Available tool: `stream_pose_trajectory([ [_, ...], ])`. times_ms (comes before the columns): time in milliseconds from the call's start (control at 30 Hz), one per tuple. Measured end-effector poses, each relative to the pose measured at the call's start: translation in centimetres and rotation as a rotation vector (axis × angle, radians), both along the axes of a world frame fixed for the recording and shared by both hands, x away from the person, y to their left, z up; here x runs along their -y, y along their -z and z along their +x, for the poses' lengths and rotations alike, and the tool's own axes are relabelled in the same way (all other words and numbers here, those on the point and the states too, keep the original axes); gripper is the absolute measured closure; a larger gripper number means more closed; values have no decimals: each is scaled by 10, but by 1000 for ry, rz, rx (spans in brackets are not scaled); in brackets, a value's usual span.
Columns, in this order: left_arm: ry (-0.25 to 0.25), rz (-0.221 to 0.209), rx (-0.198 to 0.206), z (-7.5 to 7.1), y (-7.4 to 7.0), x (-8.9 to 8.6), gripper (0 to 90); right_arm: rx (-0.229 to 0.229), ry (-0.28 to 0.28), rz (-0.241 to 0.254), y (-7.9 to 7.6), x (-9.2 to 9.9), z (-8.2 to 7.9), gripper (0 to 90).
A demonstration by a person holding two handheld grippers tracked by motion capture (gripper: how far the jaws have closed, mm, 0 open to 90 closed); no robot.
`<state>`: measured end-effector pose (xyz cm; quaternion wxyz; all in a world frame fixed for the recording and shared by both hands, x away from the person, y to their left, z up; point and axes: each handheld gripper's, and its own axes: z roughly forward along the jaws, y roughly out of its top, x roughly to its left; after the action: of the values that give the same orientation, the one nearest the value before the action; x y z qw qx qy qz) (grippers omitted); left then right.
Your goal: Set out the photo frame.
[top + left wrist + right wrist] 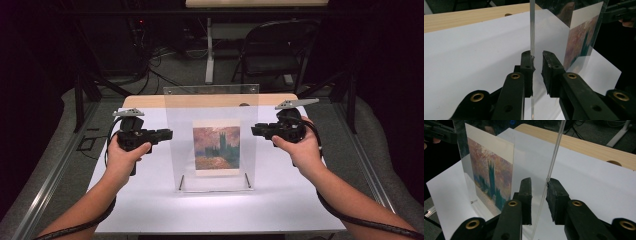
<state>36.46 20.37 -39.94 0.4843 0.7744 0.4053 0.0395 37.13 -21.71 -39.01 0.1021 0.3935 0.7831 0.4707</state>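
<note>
A clear acrylic picture stand [210,105] is upright on the white sheet [150,200]. It holds a print of a purple tower under a pink sky [216,147]. My left gripper [169,134] is at the stand's left edge and my right gripper [254,130] at its right edge. In the left gripper view the panel edge [532,30] runs between the jaws of my left gripper [537,60], against the left pad, with a gap to the other. In the right gripper view the panel edge [554,157] passes between the parted jaws of my right gripper [539,185]. The print [491,170] shows beyond.
The white sheet lies on a wooden table [140,101] with a round hole [614,163] near the back. Two small metal pegs [181,182] foot the stand. A folding chair [270,50] and cables are on the floor behind.
</note>
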Motion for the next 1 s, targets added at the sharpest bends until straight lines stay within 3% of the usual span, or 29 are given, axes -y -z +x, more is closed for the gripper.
stream_pose_trajectory([
  [600, 34, 13, 52, -39, 1, 0, 763, 13, -28, 20, 1, 4, -41, 746],
  [1000, 43, 10, 61, -48, 5, 0, 745, 7, -37, 36, 5, 5, -52, 732],
])
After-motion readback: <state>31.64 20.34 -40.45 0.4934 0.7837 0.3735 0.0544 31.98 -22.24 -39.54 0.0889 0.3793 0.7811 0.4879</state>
